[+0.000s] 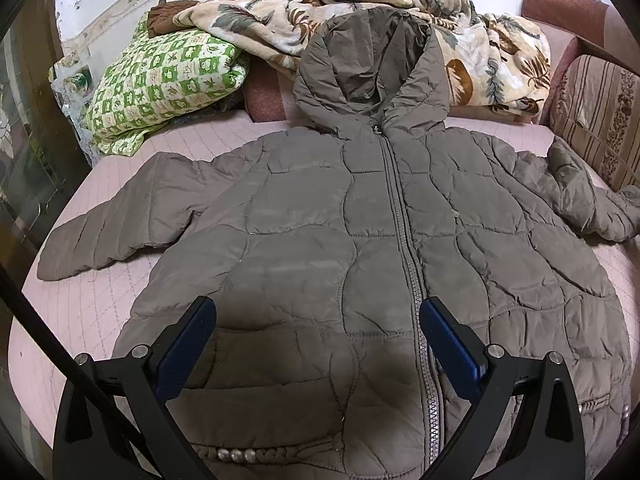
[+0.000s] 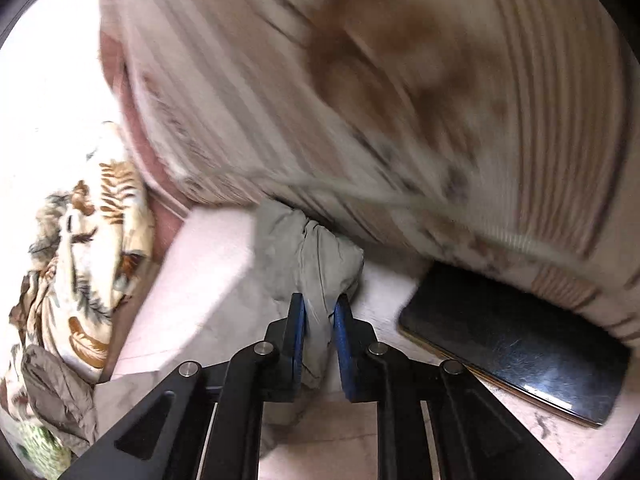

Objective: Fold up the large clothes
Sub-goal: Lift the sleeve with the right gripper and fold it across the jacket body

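So the thing being folded is a big puffer jacket (image 1: 320, 216), taupe-grey, quilted in wavy, irregular panels with a slightly shiny shell. It's laid out flat and front-up on a pale pink quilted bed cover (image 1: 80, 304), zipped all the way up; the zipper (image 1: 404, 216) runs straight up the middle to the hood (image 1: 372, 68), which lies open and a bit rumpled at the far end. Both sleeves are spread out to the sides. There's a row of pearly beads (image 1: 236, 455) on a braided trim near the hem, close to the left finger.

The left gripper (image 1: 318, 312) hangs over the lower front of the jacket with its jaws wide apart, nothing between them. The zipper passes just inside the right finger, and the gripper's shadow falls on the fabric between the fingers.

The right gripper (image 2: 319, 308) has its jaws pinched narrow on the end of one sleeve (image 2: 308, 248); the fabric bunches up and puffs out just ahead of the blue pads (image 2: 341, 336). That view is pretty blurry. A dark flat phone-like slab (image 2: 516, 344) lies off to the right of the jaws, and a striped cushion (image 2: 400, 92) sits beyond them.

Past the hood there's a leaf-print blanket (image 1: 480, 52) and a green checked quilt (image 1: 164, 76).
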A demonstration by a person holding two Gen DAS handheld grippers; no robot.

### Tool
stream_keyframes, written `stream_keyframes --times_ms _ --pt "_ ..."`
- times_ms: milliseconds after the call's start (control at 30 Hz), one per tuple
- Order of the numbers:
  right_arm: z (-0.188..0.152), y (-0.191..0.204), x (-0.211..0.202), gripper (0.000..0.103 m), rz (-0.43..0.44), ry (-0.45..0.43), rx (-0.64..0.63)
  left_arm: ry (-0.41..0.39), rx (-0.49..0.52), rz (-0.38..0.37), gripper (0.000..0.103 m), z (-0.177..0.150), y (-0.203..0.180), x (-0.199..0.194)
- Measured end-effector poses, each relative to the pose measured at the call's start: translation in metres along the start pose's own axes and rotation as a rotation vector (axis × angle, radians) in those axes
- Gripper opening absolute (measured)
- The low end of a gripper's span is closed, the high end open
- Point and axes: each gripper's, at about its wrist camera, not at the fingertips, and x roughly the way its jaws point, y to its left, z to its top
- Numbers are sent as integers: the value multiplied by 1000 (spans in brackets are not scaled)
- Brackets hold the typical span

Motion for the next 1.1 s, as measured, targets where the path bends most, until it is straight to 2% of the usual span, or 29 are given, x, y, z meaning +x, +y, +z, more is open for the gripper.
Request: stream_keyframes --times_ms 200,267,367,533,633,767,833,933,967,1000,1033,1067,1100 --pt "9 63 -76 14 62 -183 -160 -26 -11 3 101 1 5 -9" --pt "7 90 -105 13 120 -239 -215 -28 -17 6 101 1 7 -10" --pt "-4 132 -150 13 251 -286 -286 -36 -22 13 101 1 10 -12" --pt "-38 199 -192 11 477 -268 -374 -54 -35 29 101 0 20 -17" --pt "-75 241 -210 11 605 -213 -462 -62 -49 47 101 0 30 -18" --pt "-135 301 -209 11 717 -127 -584 -48 -74 48 101 0 42 -16" --pt "-155 312 -202 11 699 -88 -601 -42 -79 48 101 -1 46 -15" --pt "-164 310 -176 12 609 -58 -621 -38 -83 50 101 -2 51 -15" --pt "-165 304 -173 15 573 -65 -633 -36 -86 46 101 -2 51 -15" --pt "-161 299 -166 20 523 -73 -645 -32 -93 36 101 -2 52 -15" --pt "-157 293 -154 42 475 -61 -658 -30 -97 30 101 -2 52 -15" --pt "-150 285 -141 57 433 -29 -674 -27 -97 21 101 -2 50 -15" --pt "-142 270 -131 58 395 -25 -670 -27 -93 19 101 -2 48 -15"
